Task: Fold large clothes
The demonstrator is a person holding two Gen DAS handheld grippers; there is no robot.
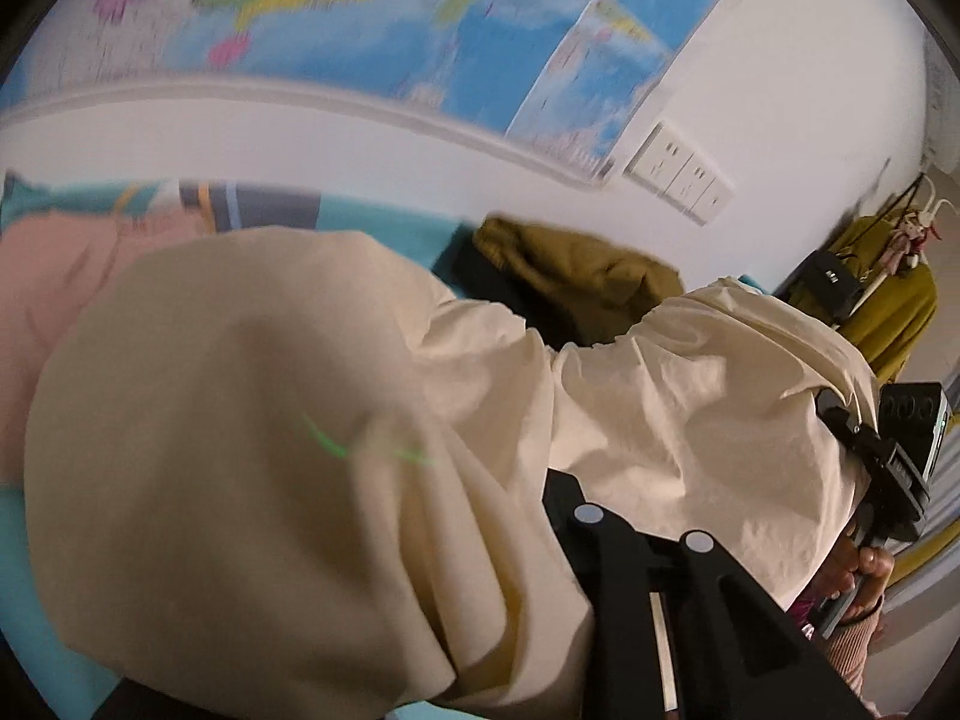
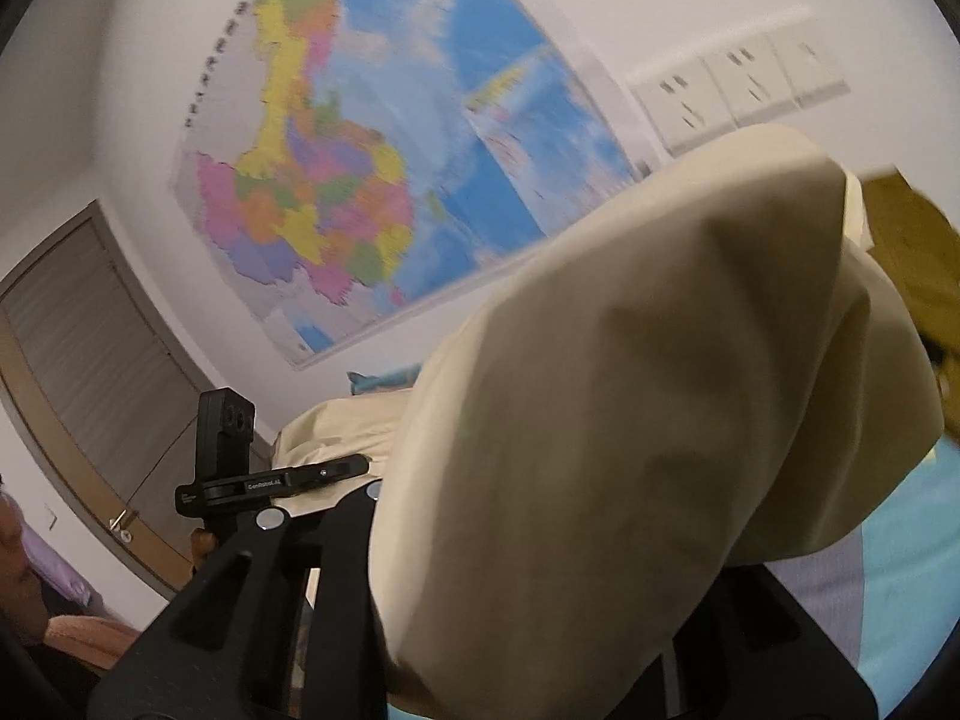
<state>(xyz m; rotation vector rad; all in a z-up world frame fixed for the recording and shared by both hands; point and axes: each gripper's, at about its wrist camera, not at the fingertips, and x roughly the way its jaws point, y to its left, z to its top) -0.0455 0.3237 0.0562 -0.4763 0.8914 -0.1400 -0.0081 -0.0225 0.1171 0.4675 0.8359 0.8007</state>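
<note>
**Cream Garment Held Aloft Between Two Claws Over Bed**

Cream cotton is filling both views as the large garment [image 1: 300, 450] is hanging lifted above a turquoise bed cover [image 1: 36, 600], its bulk sagging across the lower centre of each frame. The left claw [image 1: 606, 546], at lower right of its own view, is gripping a bunched fold, its tips buried in the cloth. The right claw [image 2: 480, 618], at the bottom of its view, is likewise swallowed by fabric and appears to be clamping it, though its tips are hidden. An olive garment [image 1: 576, 276] is lying heaped near the wall at centre frame, under a coloured map [image 1: 360, 18] and a row of wall sockets [image 1: 681, 174]. Both views are blurring with motion. The risk from here, by judgement: each grip is holding a wad rather than a clean edge, so the cloth could slip or land twisted, spoiling the fold; the sagging middle might also drag across the olive heap.
</note>
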